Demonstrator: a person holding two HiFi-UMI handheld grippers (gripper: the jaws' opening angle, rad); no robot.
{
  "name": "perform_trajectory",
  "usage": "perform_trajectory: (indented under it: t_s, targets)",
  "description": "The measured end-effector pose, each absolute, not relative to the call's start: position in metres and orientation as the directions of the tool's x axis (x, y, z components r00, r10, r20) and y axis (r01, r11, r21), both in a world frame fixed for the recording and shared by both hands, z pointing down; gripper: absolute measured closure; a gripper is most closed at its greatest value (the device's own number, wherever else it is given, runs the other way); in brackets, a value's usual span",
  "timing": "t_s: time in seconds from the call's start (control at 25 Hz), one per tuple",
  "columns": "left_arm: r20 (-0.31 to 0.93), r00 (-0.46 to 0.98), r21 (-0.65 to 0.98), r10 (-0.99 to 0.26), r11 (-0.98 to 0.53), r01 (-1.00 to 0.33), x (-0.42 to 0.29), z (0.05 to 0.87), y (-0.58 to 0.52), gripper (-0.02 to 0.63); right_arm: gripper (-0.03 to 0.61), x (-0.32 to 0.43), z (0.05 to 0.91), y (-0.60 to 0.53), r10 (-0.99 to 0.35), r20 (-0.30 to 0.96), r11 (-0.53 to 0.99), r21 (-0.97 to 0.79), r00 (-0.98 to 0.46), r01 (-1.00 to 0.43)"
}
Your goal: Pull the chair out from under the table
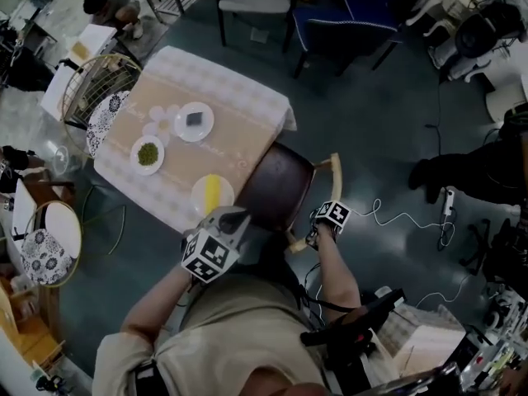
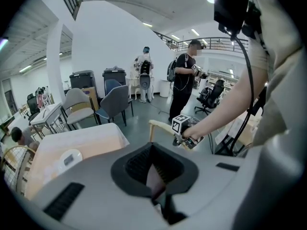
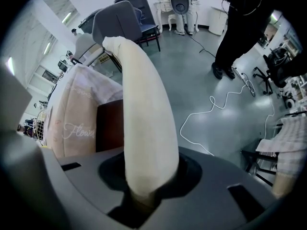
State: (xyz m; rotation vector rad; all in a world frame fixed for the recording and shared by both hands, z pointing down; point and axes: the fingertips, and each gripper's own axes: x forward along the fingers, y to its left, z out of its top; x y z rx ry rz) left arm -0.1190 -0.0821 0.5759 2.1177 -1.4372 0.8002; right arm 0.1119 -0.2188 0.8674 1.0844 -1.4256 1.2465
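Grey floor (image 1: pixel 363 114) lies around a small table (image 1: pixel 239 97) with a light cloth and three plates (image 1: pixel 195 122). At the table's near corner stands the chair (image 1: pixel 276 184). Its dark seat touches the cloth's edge and most of the seat is out from under the table. Its pale backrest (image 3: pixel 144 104) is turned to the person. The right gripper (image 1: pixel 320 228) points steeply down, and its jaws are half closed around this backrest rail. The left gripper (image 2: pixel 156 181) is at the seat's near left edge. Its jaws are narrow, with a brown piece of the seat between them. A white cable (image 1: pixel 396 217) lies on the floor beside the chair.
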Motion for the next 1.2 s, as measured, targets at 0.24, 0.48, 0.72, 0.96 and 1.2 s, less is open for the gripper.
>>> perform_trajectory:
  t_s: [0.24,0.48,0.72,0.96,1.2]
  targets:
    - [0.681,0.281,0.046,-0.676,-0.343,-0.938,-0.121,0.575,-0.082,0.609,0.460,0.114,0.865,-0.219,-0.038,0.980,0.090,-0.192,-0.196,-0.977]
    - [0.674,0.284,0.044,-0.681,-0.347,-0.937,-0.119,0.572,-0.082,0.609,0.459,0.116,0.865,-0.218,-0.036,0.980,0.090,-0.191,-0.195,-0.977]
    - [0.671,0.292,0.058,-0.682,-0.344,-0.937,-0.116,0.570,-0.085,0.609,0.459,0.121,0.866,-0.220,-0.031,0.980,0.090,-0.193,-0.196,-0.977]
    - [0.661,0.300,0.064,-0.687,-0.348,-0.935,-0.113,0.570,-0.092,0.609,0.460,0.132,0.865,-0.223,-0.035,0.981,0.088,-0.185,-0.189,-0.979]
    - [0.650,0.307,0.054,-0.695,-0.361,-0.931,-0.108,0.564,-0.101,0.609,0.460,0.135,0.864,-0.224,-0.041,0.981,0.084,-0.188,-0.192,-0.979]
